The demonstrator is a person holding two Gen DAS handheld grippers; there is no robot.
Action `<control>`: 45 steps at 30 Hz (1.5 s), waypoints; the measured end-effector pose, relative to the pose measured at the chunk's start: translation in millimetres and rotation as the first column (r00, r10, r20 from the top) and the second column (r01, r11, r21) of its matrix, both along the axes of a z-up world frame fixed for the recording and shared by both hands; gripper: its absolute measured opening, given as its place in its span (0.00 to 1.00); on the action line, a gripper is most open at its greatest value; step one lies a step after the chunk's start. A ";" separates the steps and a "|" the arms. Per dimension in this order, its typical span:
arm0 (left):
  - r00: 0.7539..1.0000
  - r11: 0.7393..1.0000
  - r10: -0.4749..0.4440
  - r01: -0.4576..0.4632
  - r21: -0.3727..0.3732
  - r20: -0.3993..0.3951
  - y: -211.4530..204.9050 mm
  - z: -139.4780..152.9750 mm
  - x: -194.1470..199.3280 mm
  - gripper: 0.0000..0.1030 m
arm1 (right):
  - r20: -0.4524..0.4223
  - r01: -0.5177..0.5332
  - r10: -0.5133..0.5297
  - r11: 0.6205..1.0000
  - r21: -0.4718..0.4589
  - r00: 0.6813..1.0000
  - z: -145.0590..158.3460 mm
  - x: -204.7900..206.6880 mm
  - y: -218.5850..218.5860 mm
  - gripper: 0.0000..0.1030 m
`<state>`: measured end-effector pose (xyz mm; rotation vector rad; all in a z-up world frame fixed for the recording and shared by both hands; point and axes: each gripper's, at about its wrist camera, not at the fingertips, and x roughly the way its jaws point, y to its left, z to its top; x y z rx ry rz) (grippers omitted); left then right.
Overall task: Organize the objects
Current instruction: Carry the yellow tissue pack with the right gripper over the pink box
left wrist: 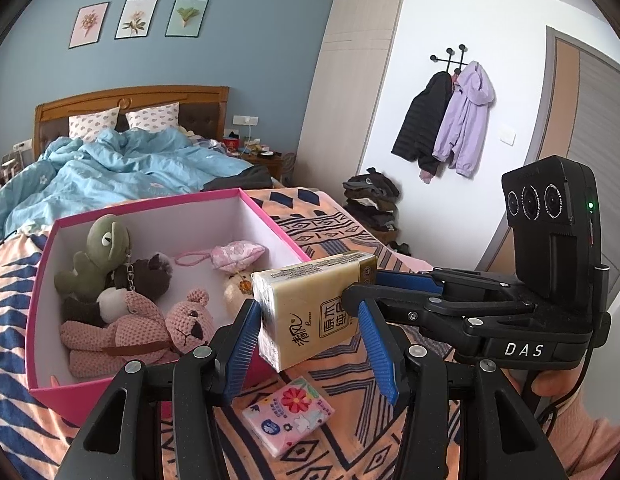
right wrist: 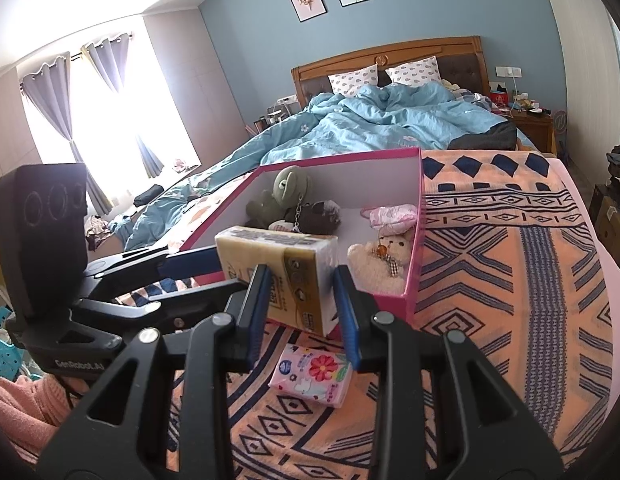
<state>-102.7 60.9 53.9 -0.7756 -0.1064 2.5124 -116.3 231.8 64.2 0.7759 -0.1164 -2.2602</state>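
- Yellow tissue pack (left wrist: 310,308) is hanging in the air at the pink box's (left wrist: 45,264) near corner, both my grippers clamping it.
- Left fingers (left wrist: 245,344) are pinching its long sides; right fingers (right wrist: 259,300) are squeezing its end.
- Box is lying just beyond, so I am judging a short forward carry.

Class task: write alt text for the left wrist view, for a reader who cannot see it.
Both grippers hold one yellow plastic-wrapped tissue pack in the air: the left gripper from below, the right gripper from the right. Behind it an open pink cardboard box of plush toys sits on an orange patterned blanket, where a small pink floral tissue packet lies.
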 end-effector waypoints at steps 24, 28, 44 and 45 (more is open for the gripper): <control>0.999 1.000 0.030 -0.031 0.006 0.022 -4.5 2.0 -28.3 0.49 | 0.010 0.011 -0.011 1.000 0.003 1.000 1.7 -30.5 -7.2 0.34; 0.999 0.999 0.034 -0.034 0.006 0.022 -3.9 2.6 -33.4 0.49 | 0.010 0.013 -0.013 1.000 0.004 1.000 2.1 -32.9 -7.9 0.33; 0.997 0.999 0.040 -0.040 0.005 0.067 0.4 -8.9 -55.9 0.49 | 0.048 0.034 -0.035 0.999 0.027 0.998 -7.1 -56.7 -8.6 0.33; 0.997 0.999 0.041 -0.041 0.003 0.071 0.8 -10.2 -58.0 0.49 | 0.052 0.035 -0.037 0.999 0.030 0.998 -8.3 -58.5 -8.9 0.33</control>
